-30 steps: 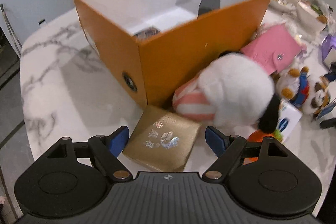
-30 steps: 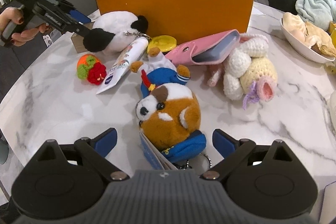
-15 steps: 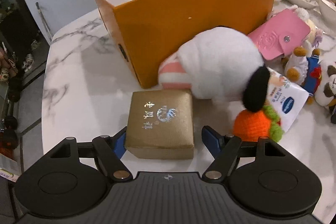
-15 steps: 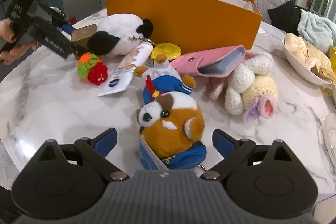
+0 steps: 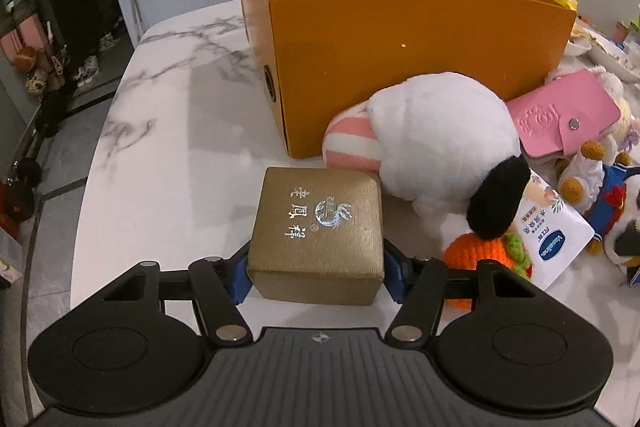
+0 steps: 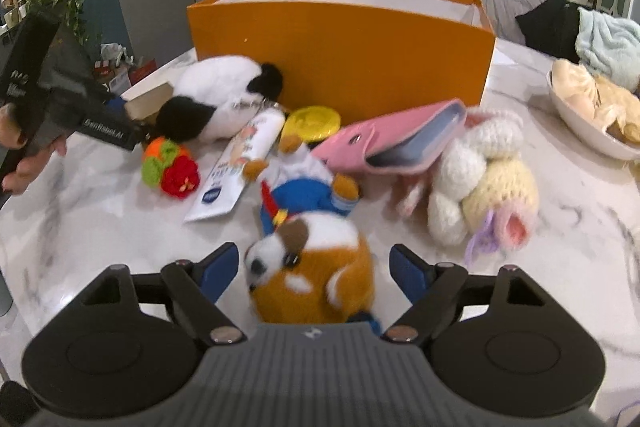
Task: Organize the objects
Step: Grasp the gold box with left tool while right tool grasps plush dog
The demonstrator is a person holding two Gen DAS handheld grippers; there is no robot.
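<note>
A: Where's the gold box [image 5: 318, 231] against your left gripper [image 5: 316, 273]?

B: Right between the blue pads [image 5: 239, 274], its near end in the jaws. The jaws are closing and the pads sit at both side walls, so you look clamped on it. It lies flat on the marble table [image 5: 168, 131], lid up, just in front of the orange bin [image 5: 416, 59].

A: Which way does it run?

B: Nearly square. The printed lid faces up, and its far edge points toward the bin corner and the white plush [image 5: 440, 143].

A: And your right gripper [image 6: 314, 273]?

B: The brown and white dog plush [image 6: 312, 267] lies between those pads [image 6: 218, 269], head toward the left pad. The jaws are closing, gaps still show on both sides, so nothing is gripped yet.

A: What does one view add?

B: The right view shows your left hand [image 6: 24, 163] on the tool, the yellow disc [image 6: 310, 123], the crochet bunny [image 6: 484, 183] and a bowl [image 6: 592, 131]. Only a corner of the box [image 6: 148, 101] shows there. The left view alone shows the box lid.
</note>
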